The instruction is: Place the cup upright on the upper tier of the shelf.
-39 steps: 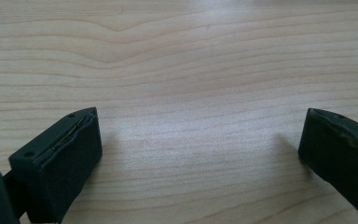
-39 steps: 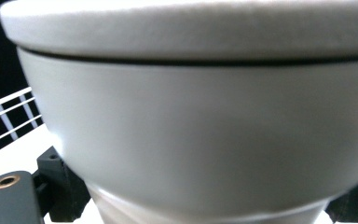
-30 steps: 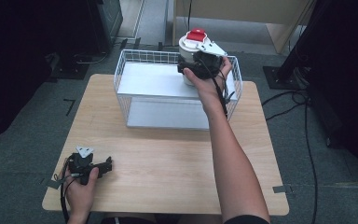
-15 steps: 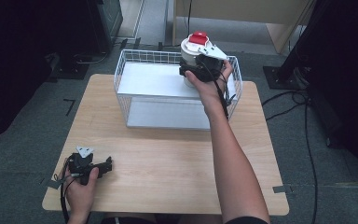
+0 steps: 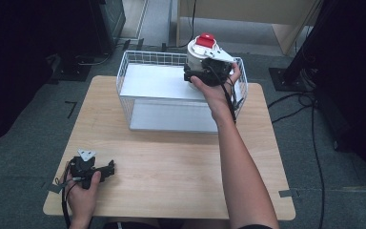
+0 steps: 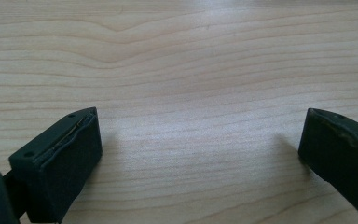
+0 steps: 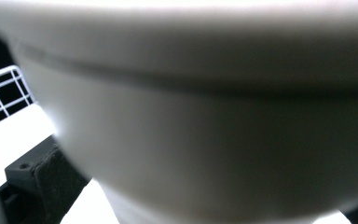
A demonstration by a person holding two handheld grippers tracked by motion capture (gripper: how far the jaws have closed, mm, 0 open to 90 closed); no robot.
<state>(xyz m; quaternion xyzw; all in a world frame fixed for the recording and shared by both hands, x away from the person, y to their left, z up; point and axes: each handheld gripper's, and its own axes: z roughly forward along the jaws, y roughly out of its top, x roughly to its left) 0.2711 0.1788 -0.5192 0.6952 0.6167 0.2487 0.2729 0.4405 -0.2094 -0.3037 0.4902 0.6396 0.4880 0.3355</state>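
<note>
Right now the right hand-held gripper point(image 5: 201, 72) holds a white pot with a red top point(image 5: 201, 50) over the back right corner of the white wire basket point(image 5: 138, 102), which stands at the far side of the wooden bench point(image 5: 181, 162). In the right gripper view the pot's pale wall point(image 7: 205, 121) sits hard against the lens, with 1 black jaw showing at the lower left beside it, so the jaws seem clamped on the pot's lower body. Whether the pot already rests on the basket's white inner shelf point(image 5: 155, 81) or hangs just above it, I cannot tell.

To do this step well, I judge that the pot should stay upright and go down straight, inside the rim wires rather than on them. Keep the grip firm until the base sits flat on the shelf; only then spread the jaws, and pull back along the line of approach so that a jaw does not drag the pot over. The trailing cable needs to stay clear of the basket's corner.

Meanwhile the left hand-held gripper point(image 5: 106, 170) lies on the bench near its front left edge, jaws spread wide over bare wood point(image 6: 186, 93), holding nothing. It can stay there.
</note>
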